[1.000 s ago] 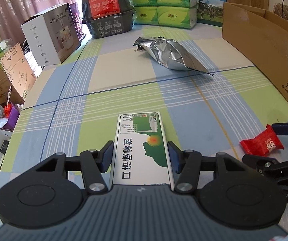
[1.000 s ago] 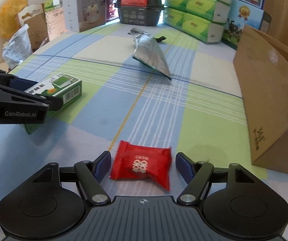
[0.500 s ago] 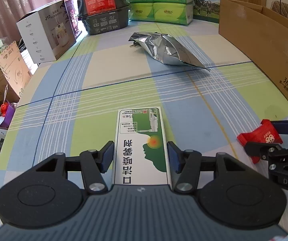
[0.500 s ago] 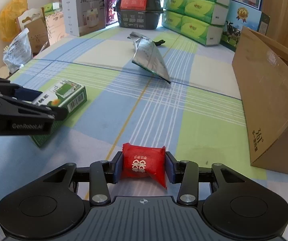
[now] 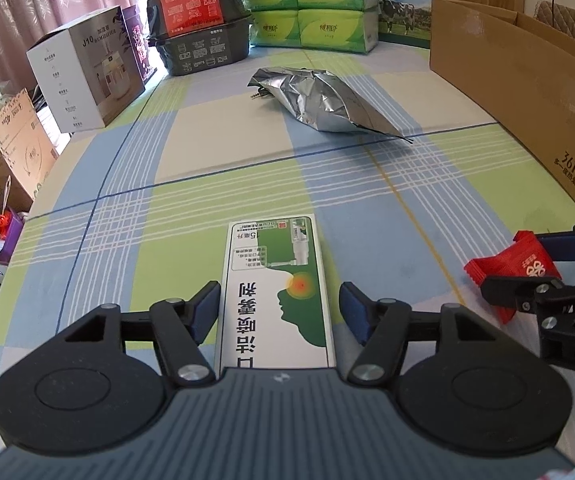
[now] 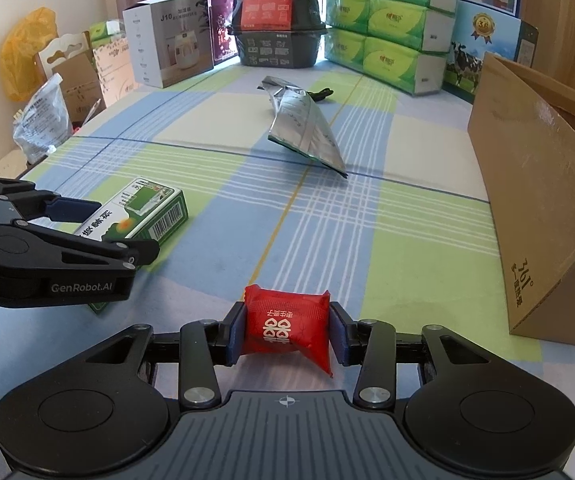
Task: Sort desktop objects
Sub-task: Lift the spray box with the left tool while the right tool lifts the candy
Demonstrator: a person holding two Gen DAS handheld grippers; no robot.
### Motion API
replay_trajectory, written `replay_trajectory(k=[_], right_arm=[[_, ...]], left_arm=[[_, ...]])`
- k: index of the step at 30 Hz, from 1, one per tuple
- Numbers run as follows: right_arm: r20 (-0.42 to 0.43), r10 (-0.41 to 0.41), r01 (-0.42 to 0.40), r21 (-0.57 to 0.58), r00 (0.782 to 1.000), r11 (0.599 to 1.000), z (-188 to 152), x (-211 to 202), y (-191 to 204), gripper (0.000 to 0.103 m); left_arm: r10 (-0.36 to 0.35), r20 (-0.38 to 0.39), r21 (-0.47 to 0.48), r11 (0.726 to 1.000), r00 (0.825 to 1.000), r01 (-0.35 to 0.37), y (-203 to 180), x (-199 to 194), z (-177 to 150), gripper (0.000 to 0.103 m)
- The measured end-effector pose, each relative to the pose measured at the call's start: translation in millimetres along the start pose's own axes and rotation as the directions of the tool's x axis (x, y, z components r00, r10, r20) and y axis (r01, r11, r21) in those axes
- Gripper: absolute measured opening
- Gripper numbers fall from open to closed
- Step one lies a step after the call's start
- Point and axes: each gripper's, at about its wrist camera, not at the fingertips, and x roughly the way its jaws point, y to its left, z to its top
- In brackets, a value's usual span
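Two grippers at work over a checked tablecloth [image 5: 215,152], objects listed from largest to smallest.

Cardboard box [image 6: 535,216]: open-topped, along the right edge of the table; probably the sorting bin, placed within short reach of the right gripper, though no frame shows its contents. Tall side wall to be cleared from above.

Stacked tissue packs [image 6: 391,20], black containers [image 5: 203,36] and humidifier carton [image 5: 87,80]: ranged along the far edge, well apart from both grippers, not in the way.

Crumpled silver foil bag [image 5: 327,100]: mid-table, untouched, beyond both tools; small dark item partly hidden behind it, identity unclear.

Green-and-white medicine box [image 5: 275,292]: flat on the cloth, long axis in line with the left gripper [image 5: 279,316]. Fingers spread, one on each long side with a narrow gap to each, no contact visible; aligned so for a pinch across the narrow width.

Red candy packet [image 6: 287,324]: clamped crosswise between the pads of the right gripper [image 6: 287,326], wrapper bulging under the squeeze, apparently just clear of the cloth. Path toward the cardboard box open; left gripper close alongside, a possible obstacle on any leftward swing.
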Motion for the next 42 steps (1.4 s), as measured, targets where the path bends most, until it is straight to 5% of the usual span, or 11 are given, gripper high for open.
replay_trajectory(k=[7, 17, 42], right_arm=[[0.002, 0.015, -0.015, 0.031, 1.000, 0.999, 1, -2, -5, 0.040], [0.045, 0.011, -0.014, 0.066, 0.999, 0.998, 9, -9, -11, 0.040], [0.072, -0.008, 0.001, 0.091, 0.997, 0.996, 15, -19, -17, 0.040]], left_arm=[[0.014, -0.022, -0.014, 1.000, 1.000, -0.015, 1, 2, 0, 0.051], [-0.012, 0.045, -0.047, 0.999, 0.999, 0.014, 0, -15, 9, 0.051], [-0.047, 0.021, -0.092, 0.995, 0.999, 0.049, -9, -23, 11, 0.051]])
